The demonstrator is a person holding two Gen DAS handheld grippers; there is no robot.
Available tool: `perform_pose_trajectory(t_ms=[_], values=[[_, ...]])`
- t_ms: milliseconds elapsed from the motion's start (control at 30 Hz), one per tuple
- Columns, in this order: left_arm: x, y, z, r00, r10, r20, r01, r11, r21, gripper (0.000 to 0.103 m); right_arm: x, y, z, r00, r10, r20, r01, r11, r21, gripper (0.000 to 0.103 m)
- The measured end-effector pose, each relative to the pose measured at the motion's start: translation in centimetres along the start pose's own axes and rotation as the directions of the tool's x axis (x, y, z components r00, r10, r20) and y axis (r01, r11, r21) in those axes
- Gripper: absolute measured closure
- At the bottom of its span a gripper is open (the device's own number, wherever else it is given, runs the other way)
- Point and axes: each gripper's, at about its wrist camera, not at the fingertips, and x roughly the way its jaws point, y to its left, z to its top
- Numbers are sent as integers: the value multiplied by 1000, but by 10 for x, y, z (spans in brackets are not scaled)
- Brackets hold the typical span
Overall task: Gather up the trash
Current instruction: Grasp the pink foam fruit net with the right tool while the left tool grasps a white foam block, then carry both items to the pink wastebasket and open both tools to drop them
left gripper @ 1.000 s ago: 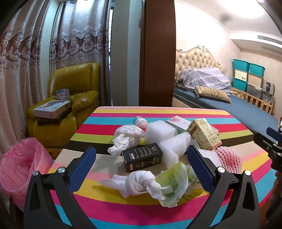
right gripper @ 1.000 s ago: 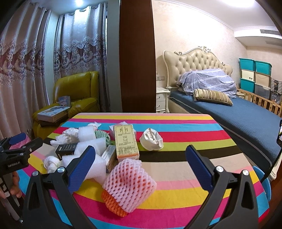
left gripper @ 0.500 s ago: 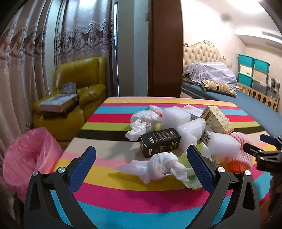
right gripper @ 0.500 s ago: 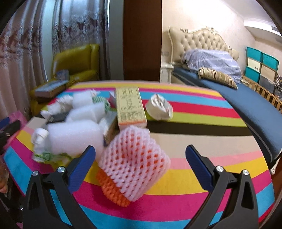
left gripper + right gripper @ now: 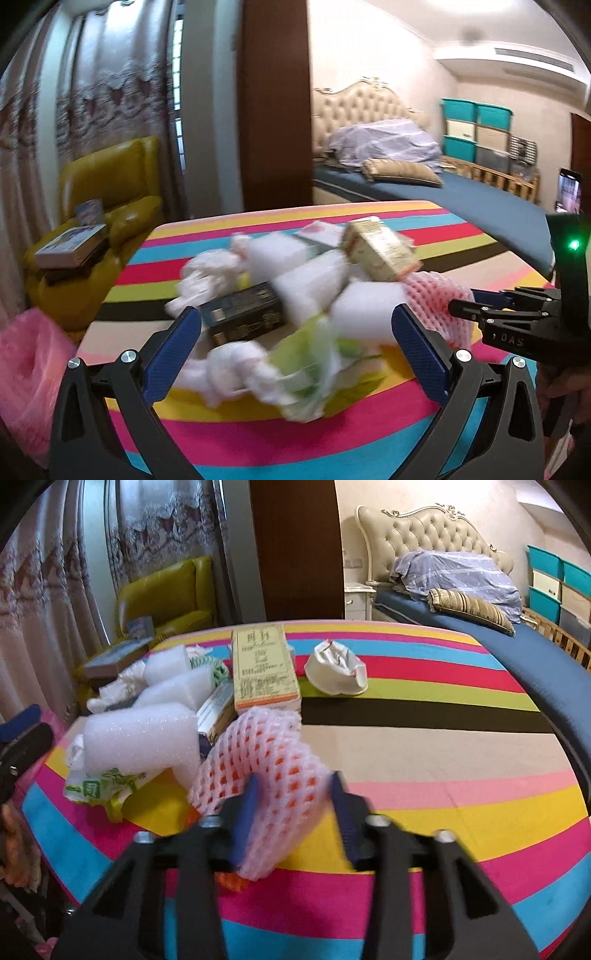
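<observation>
While my right gripper (image 5: 293, 805) closes, its jaws have the pink foam net (image 5: 258, 764) between them, the blue pads pressing into its near end on both sides. I take that net as my landmark: it lies on the near part of the striped tablecloth (image 5: 443, 746), with an orange piece showing under its near edge. Just left of the net sits a white foam block (image 5: 136, 738), resting on a green-printed plastic bag (image 5: 99, 786). Behind the net stands a yellow carton (image 5: 262, 668), touching its far end, and right of that carton, well apart from the net, lies a crushed paper cup (image 5: 336, 672).

My left gripper (image 5: 295, 347) has its jaws wide apart, holding nothing; a knotted white bag (image 5: 236, 369) lies between them on the cloth, blurred. Beyond that, left of the net in this view, I see a black box (image 5: 243, 317). Far left of the net, off the table's edge, sits a pink bin bag (image 5: 29, 369).
</observation>
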Motion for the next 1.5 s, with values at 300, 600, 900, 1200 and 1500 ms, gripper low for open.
perform_pose_trajectory(t_ms=[300, 600, 900, 1200, 1500], values=[[38, -47, 9, 994, -89, -59, 95, 990, 107, 25, -26, -20, 1, 996, -10, 85, 10, 1000, 10, 78], [76, -63, 7, 975, -130, -180, 155, 979, 136, 52, -32, -36, -2, 994, -25, 104, 20, 999, 43, 78], [37, -60, 21, 980, -197, -43, 201, 972, 125, 54, -48, -32, 4, 985, -39, 167, 32, 998, 46, 78], [1, -34, 35, 990, -137, 41, 134, 987, 85, 54, -64, -12, 17, 977, -1, 214, 0, 1000, 8, 78], [-28, 20, 25, 999, 5, 53, -6, 1000, 27, 54, -62, 48, 38, 969, 105, 225, -83, 991, -108, 78]])
